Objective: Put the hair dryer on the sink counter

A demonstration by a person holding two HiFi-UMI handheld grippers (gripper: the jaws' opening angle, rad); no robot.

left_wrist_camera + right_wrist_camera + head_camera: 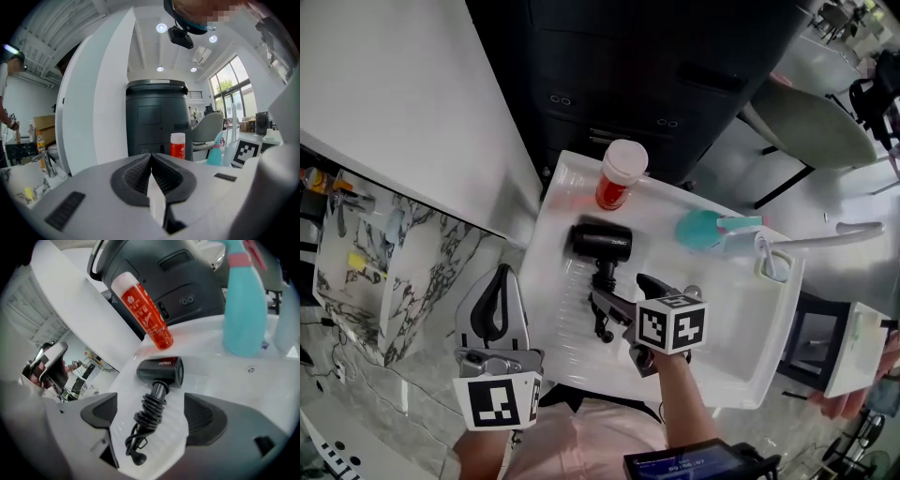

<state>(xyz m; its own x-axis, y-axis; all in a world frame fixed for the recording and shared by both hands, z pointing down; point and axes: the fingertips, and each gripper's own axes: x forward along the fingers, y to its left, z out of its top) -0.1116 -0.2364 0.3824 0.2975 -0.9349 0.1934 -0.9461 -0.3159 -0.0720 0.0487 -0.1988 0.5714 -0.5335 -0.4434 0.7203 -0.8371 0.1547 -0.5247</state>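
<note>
The black hair dryer (602, 242) lies flat on the white sink counter (741, 328), on the part with small ridges. Its black cord is wound round its handle, and the plug lies at the end near the person.

The right gripper (623, 292) is low over the handle. Its two fingers are wide apart. The handle and cord lie between them, but the fingers do not touch the hair dryer (161, 371). The right gripper (150, 416) holds nothing.

The left gripper (495, 300) is off to the left side, beside the counter and well apart from the hair dryer. Its fingers (136, 176) are pressed together with nothing between them.

A red bottle (617, 176) with a white cap stands just behind the hair dryer. A blue-green spray bottle (708, 228) lies on the counter to the right.
</note>
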